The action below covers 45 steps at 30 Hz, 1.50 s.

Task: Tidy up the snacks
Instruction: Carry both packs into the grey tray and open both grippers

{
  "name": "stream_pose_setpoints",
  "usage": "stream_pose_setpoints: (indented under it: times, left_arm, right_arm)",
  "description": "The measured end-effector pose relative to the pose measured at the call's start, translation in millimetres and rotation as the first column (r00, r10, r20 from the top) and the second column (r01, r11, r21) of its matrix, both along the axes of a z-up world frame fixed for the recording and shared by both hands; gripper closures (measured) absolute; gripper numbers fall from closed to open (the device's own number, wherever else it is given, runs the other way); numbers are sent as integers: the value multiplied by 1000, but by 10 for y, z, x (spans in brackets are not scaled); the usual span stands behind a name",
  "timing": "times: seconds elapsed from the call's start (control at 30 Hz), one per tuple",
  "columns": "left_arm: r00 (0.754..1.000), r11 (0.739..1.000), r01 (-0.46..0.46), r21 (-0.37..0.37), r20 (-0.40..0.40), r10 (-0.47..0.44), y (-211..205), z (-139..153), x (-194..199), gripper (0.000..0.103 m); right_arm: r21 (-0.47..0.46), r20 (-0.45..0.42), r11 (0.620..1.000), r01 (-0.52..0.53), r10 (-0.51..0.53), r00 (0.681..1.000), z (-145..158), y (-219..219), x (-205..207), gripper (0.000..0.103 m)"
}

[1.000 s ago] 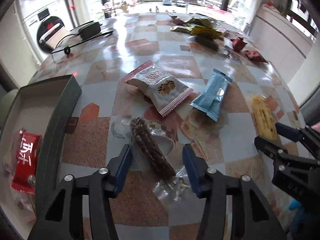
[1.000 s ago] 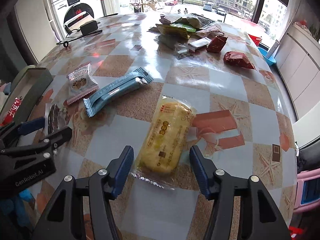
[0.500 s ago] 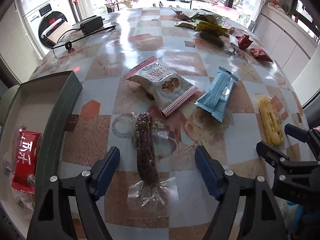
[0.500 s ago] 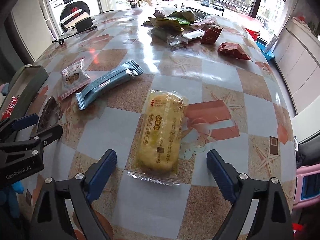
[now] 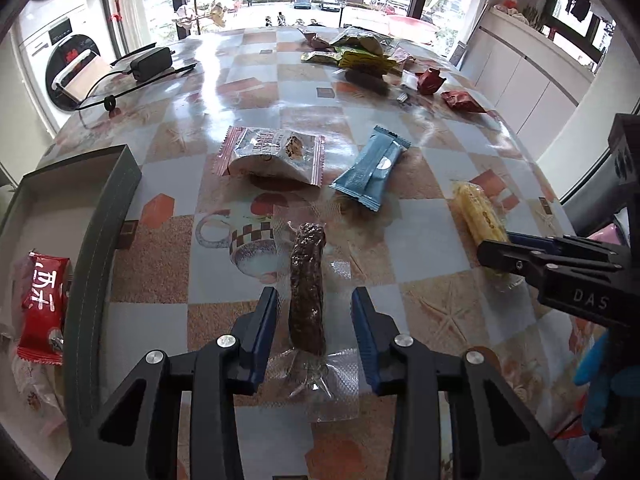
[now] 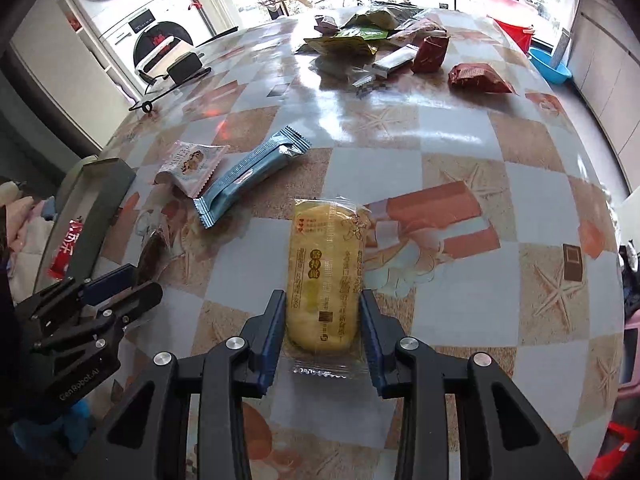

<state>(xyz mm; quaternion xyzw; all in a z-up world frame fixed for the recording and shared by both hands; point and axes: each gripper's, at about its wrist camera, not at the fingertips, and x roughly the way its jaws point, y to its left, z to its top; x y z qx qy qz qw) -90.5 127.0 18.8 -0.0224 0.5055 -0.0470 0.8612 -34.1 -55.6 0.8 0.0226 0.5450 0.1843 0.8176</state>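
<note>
Two grippers closing on the table: left gripper straddles the dark bar in clear wrap, pads not yet touching; right gripper has the yellow cake pkt between its pads, which meet the wrapper. Blue pkt & cookie pkt lie just beyond – nothing blocks either. Box at left is cut off, red pkt inside.

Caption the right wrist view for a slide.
Right gripper closing on yellow cake packet on the checkered table.
</note>
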Motion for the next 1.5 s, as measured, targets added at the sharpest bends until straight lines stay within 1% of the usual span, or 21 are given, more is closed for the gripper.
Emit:
stream_pose_setpoints:
  times: [0.13, 0.4, 0.67, 0.9, 1.23, 1.37, 1.5]
  left_arm:
    - [1000, 1000, 6, -19, 23, -5, -2, 100, -100, 62]
    - [999, 1000, 3, 7, 51, -3, 87, 208, -270, 62]
    - [995, 999, -45, -1, 90, 45, 369, 349, -412, 61]
    - [987, 996, -91, -6, 131, 91, 624, 473, -527, 61]
    - [965, 980, -199, -18, 173, 199, 1181, 562, -649, 61]
    - [944, 964, -263, -31, 196, 264, 1503, 589, -721, 61]
    - [924, 943, -331, -40, 188, 332, 1828, 532, -766, 61]
  right_arm:
    - [14, -1, 1000, 3, -3, 1000, 60, -20, -64, 65]
    - [14, 14, 999, -37, 36, 999, 172, 137, -169, 65]
    - [14, 43, 995, -98, 97, 994, 347, 458, -252, 65]
    - [5, 67, 986, -165, 165, 984, 479, 876, -318, 65]
    - [-8, 95, 964, -265, 265, 960, 608, 1552, -393, 65]
    - [6, 98, 953, -302, 300, 949, 642, 1843, -397, 65]
    - [28, 107, 941, -338, 333, 937, 654, 2153, -412, 65]
